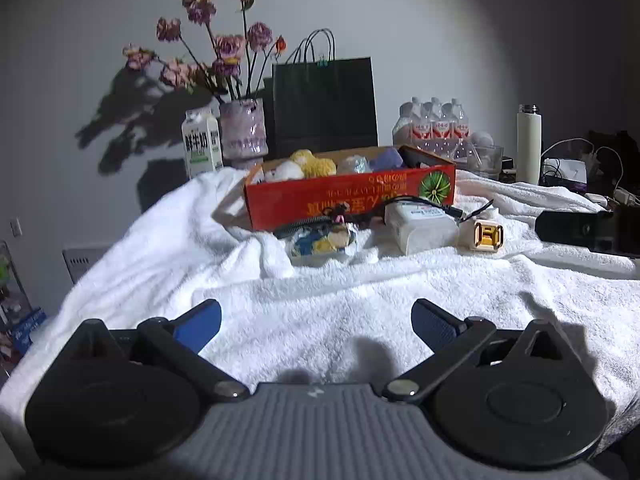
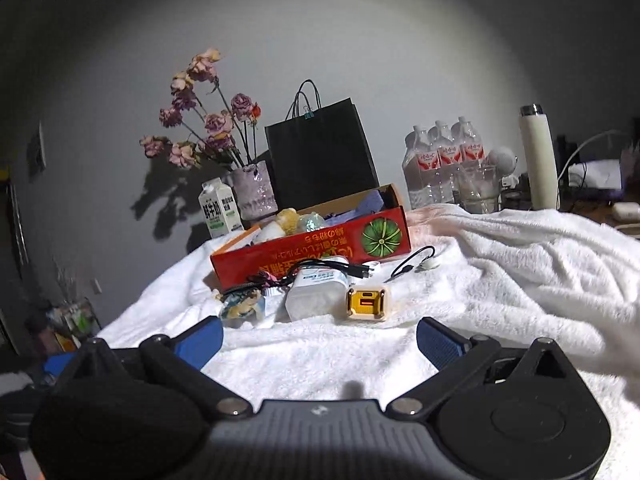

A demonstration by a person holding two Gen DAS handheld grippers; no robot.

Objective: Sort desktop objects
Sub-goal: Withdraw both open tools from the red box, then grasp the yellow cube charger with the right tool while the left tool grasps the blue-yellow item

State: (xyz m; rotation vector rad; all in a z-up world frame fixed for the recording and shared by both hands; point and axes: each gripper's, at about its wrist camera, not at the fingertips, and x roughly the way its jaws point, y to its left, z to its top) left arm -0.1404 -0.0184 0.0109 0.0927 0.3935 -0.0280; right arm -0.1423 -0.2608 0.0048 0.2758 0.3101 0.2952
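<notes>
A white towel (image 1: 320,300) drapes the surface, a red box (image 1: 348,192) at frame centre. Grey wall (image 2: 360,40) behind. Both grippers' fingers (image 1: 200,326) (image 2: 440,342) gape wide, empty.

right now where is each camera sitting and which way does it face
Left wrist: on the left gripper, low over the white towel, facing the red box; its open blue fingers show.
Right wrist: on the right gripper, facing the same box from further right; its open fingers show.
Shared: box, yellow charger, black bag.

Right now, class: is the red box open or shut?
Open: the red box has no lid over it, and soft items show inside.
</notes>
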